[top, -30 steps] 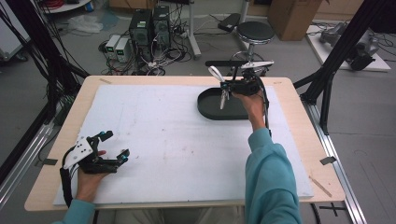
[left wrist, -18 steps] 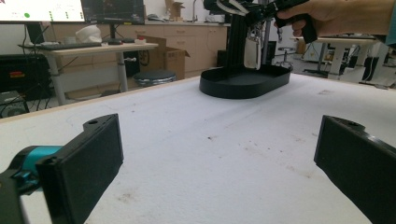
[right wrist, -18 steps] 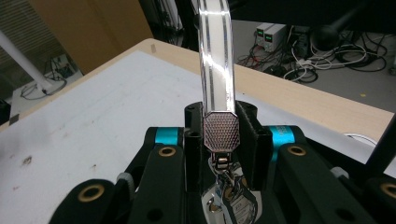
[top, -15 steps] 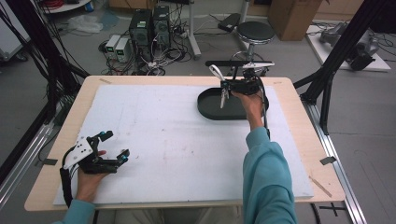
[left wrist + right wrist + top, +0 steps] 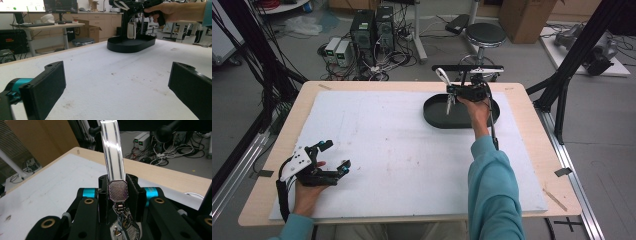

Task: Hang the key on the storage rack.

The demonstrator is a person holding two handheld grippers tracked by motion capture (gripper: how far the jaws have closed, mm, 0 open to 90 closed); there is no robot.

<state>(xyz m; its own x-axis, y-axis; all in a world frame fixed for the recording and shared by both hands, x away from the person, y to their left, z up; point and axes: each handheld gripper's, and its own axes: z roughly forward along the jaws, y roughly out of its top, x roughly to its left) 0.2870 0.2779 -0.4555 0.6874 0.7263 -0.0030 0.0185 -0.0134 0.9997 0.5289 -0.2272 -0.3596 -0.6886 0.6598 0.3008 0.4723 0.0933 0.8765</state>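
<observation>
Nothing really budged since before, right gripper at upper right of frame, jaws pinched on white striped strap with metal clasp, hanging over black oval tray, left gripper lower left on white foam mat, jaws spread wide

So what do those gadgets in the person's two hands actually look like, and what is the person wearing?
Each hand-held gripper is black. The left one carries a pale grey three-cornered plate on top and a black cable looping by the wrist; its flat, slab-like jaws have teal fittings at their roots. The right one shows brass-coloured rivets and the same teal fittings, with a black cable trailing back. The sleeves are teal.
</observation>
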